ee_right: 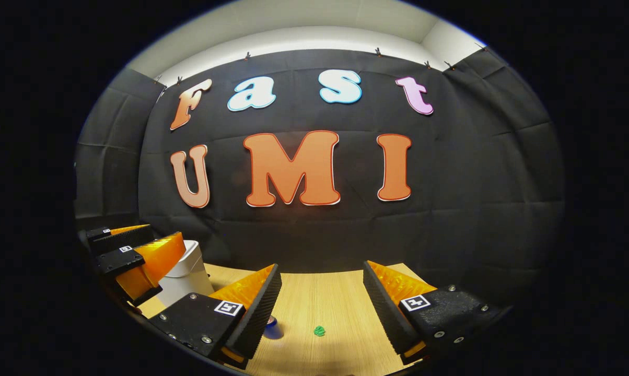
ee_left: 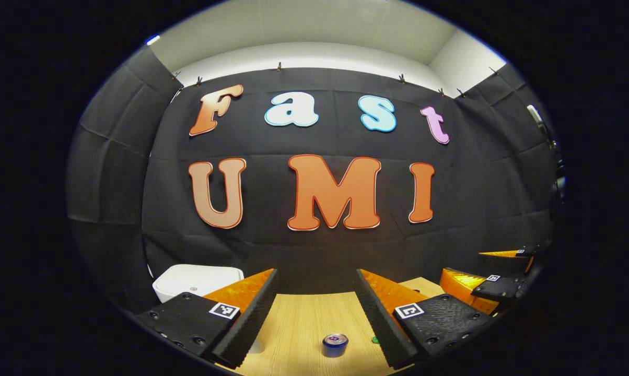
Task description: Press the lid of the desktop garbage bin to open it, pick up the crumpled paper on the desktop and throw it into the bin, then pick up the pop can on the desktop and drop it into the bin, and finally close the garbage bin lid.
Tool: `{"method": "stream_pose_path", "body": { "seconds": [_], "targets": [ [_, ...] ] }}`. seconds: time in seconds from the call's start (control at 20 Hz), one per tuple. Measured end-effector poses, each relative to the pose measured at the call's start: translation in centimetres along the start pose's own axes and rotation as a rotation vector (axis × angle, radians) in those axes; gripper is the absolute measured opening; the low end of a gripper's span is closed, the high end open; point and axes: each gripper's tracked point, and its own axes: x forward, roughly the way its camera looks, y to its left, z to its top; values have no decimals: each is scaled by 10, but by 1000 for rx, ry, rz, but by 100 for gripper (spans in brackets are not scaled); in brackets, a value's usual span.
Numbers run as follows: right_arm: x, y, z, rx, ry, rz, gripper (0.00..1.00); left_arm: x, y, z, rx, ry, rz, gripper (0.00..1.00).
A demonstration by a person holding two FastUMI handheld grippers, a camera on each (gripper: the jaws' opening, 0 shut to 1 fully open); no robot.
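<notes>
both of my tongs hang above the wooden table [ee_left: 304, 324] with their fingers spread wide and nothing between them. between the fingers of my left tongs [ee_left: 314, 313], in the left gripper view, the pop can [ee_left: 335, 345] stands upright on the table, low in the gap and nearer the right finger, touching neither. a small green bit, the crumpled paper [ee_left: 375, 340], peeks out just beside that right finger's inner edge, close to the can's right. behind my left finger sits the white bin [ee_left: 197, 279] with its lid down, at the table's far left against the black cloth wall [ee_left: 314, 250]. off to the right in that view my other tongs show, apart from the can. in the right gripper view, my right tongs [ee_right: 322, 313] also stand open; the green crumpled paper [ee_right: 319, 330] lies on the table [ee_right: 325, 292] between the fingers, free of both. the can [ee_right: 271, 328] is half hidden behind my left finger there. farther left the white bin [ee_right: 189, 274] stands, partly covered by my left tongs [ee_right: 131, 250], which hover in front of it; whether they touch it i cannot tell.
</notes>
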Motion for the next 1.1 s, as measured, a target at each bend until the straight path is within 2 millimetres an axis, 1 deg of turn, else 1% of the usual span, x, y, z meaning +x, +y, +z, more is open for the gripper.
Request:
{"method": "stream_pose_path", "body": {
  "seconds": [0.1, 0.2, 0.3, 0.35, 0.5, 0.55, 0.7, 0.85, 1.1],
  "targets": [
    [2, 3, 1, -2, -1, 3, 94, 1, 13, 3, -9, -9, 33, 90],
    [3, 4, 0, -5, 1, 4, 94, 2, 27, 4, -22, -12, 64, 92],
    [5, 8, -3, -6, 5, 9, 94, 2, 36, 5, -22, -11, 83, 90],
    [5, 9, -2, -6, 6, 10, 94, 2, 43, 3, -22, -8, 94, 84],
    [10, 15, -3, -6, 10, 18, 94, 1, 55, 2, -34, 1, 112, 79],
    [11, 16, -4, -8, 12, 19, 94, 3, 56, 2, -36, 1, 115, 77],
    [13, 20, -5, -14, 14, 25, 94, 4, 56, 0, -32, 3, 112, 76],
    [13, 20, -6, -16, 18, 24, 94, 3, 50, -1, -20, 5, 97, 76],
    [14, 16, -7, -29, 24, 11, 94, 9, 42, -5, -16, 12, 80, 75]
  ]
}}
